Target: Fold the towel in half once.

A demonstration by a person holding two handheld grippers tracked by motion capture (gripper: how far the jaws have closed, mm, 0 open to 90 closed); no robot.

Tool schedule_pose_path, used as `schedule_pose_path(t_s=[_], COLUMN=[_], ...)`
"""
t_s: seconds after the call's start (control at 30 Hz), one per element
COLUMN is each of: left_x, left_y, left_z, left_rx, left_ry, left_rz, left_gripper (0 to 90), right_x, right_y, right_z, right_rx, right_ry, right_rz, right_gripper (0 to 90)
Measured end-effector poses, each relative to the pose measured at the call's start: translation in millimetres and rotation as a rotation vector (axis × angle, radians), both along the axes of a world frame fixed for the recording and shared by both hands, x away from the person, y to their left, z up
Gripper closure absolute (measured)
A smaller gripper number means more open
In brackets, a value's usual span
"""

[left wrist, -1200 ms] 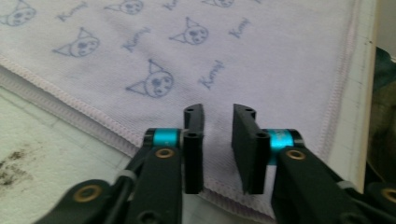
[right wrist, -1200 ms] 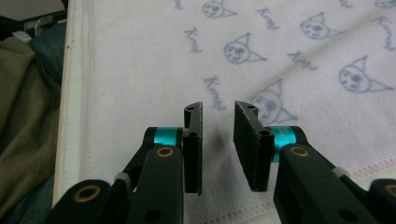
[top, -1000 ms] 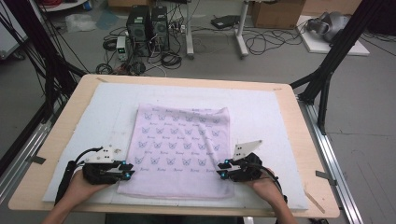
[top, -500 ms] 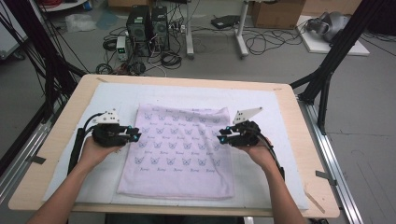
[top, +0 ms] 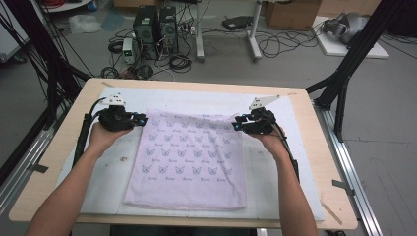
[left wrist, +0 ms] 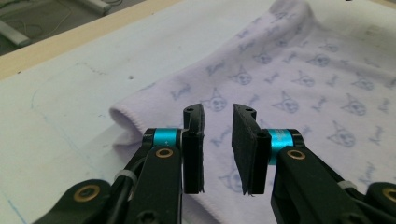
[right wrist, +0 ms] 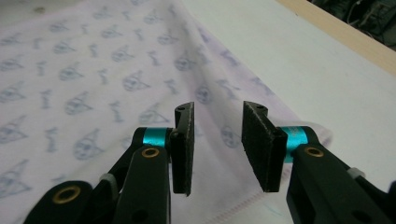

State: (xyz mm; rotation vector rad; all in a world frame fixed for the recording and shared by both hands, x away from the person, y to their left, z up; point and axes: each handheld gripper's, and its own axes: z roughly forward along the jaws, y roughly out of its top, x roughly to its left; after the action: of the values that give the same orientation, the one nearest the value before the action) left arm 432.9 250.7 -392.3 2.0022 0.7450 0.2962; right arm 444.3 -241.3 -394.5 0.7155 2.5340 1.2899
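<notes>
Both hands are moving from the near edge of the lilac printed terry towel [top: 189,160] to its far corners, left gripper [left wrist: 217,140] and right gripper [right wrist: 215,140] hovering parted and empty above the cloth lying just beneath, risking pinching only one layer.

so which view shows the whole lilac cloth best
The high view: the lilac cloth lies whole there, all four edges on the white mat. The left gripper view gives only a rolled far corner beyond the left gripper, whose jaws stand apart. The right gripper view gives a hemmed edge under the right gripper.
</notes>
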Motion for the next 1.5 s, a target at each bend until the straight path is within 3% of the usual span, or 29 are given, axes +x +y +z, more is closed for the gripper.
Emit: schedule_pose_path(t_s=[0.17, 0.2, 0.23, 0.27, 0.37, 0.43, 0.53, 0.6, 0.67, 0.73, 0.8, 0.9, 1.0, 1.2, 1.27, 1.33, 1.37, 1.43, 1.5], left_x=[23.5, 29.5, 32.6, 35.3, 41.3, 45.1, 49.1, 50.5, 50.2, 47.5, 40.9, 27.8, 16.0, 4.1, 2.6, 1.8, 2.9, 11.0, 18.8], left_y=[0.5, -0.8, -1.8, -3.0, -5.5, -6.0, -6.2, -6.3, -5.9, -5.2, -5.7, -7.2, -4.8, 8.5, 11.6, 15.1, 16.0, 15.8, 12.0], left_z=[-6.4, -8.9, -10.5, -12.5, -19.8, -25.1, -33.0, -36.5, -38.0, -35.6, -30.7, -28.0, -33.3, -39.9, -34.9, -24.8, -21.0, -10.0, -1.2], left_rx=[0.01, 0.007, 0.01, 0.021, 0.038, 0.052, 0.046, 0.054, 0.056, 0.053, 0.065, 0.088, 0.106, 0.143, 0.122, 0.083, 0.073, 0.063, 0.046], left_ry=[0.021, 0.039, 0.046, 0.044, 0.043, 0.059, 0.08, 0.09, 0.096, 0.084, 0.052, 0.026, 0.034, 0.083, 0.068, 0.004, -0.009, 0.003, -0.018], left_rz=[0.034, 0.041, 0.042, 0.051, 0.089, 0.116, 0.142, 0.136, 0.122, 0.103, 0.082, 0.039, 0.011, -0.009, 0.001, 0.034, 0.046, 0.05, 0.062], left_gripper=[69.2, 67.1, 65.0, 63.8, 57.0, 53.9, 58.6, 72.9, 84.8, 86.2, 86.2, 85.6, 84.0, 75.4, 70.8, 69.1, 69.2, 71.2, 72.7], right_x=[16.1, 20.0, 26.9, 29.4, 32.6, 34.3, 37.4, 38.8, 40.5, 40.2, 36.3, 28.5, 22.4, 16.9, 14.2, 12.8, 13.8, 19.2, 28.0], right_y=[-3.6, -4.6, -4.4, -3.7, 0.1, -1.8, -6.6, -7.5, -8.5, -7.7, -5.3, -1.3, -0.3, -19.8, -24.9, -25.4, -23.1, -18.5, -11.8], right_z=[-15.9, -18.8, -20.5, -20.9, -20.3, -21.0, -24.7, -28.7, -32.9, -34.0, -31.0, -26.7, -27.5, -23.8, -14.1, -1.9, 5.6, 13.6, 18.8], right_rx=[0.004, -0.001, -0.004, 0.0, -0.007, -0.004, -0.009, -0.017, -0.013, -0.043, -0.059, -0.069, -0.102, -0.106, -0.073, -0.04, -0.035, -0.032, -0.038], right_ry=[-0.01, 0.01, 0.07, 0.084, 0.03, 0.038, 0.05, 0.074, 0.112, 0.136, 0.14, 0.128, 0.134, 0.146, 0.116, 0.078, 0.058, 0.039, 0.039], right_rz=[-0.035, -0.047, -0.059, -0.061, -0.06, -0.078, -0.103, -0.108, -0.098, -0.068, -0.037, 0.0, 0.018, -0.048, -0.053, -0.049, -0.047, -0.048, -0.047], right_gripper=[63.1, 59.7, 56.3, 55.5, 55.6, 55.1, 54.7, 54.9, 65.4, 80.3, 84.6, 85.0, 83.9, 75.9, 74.8, 74.6, 74.3, 71.8, 70.5])
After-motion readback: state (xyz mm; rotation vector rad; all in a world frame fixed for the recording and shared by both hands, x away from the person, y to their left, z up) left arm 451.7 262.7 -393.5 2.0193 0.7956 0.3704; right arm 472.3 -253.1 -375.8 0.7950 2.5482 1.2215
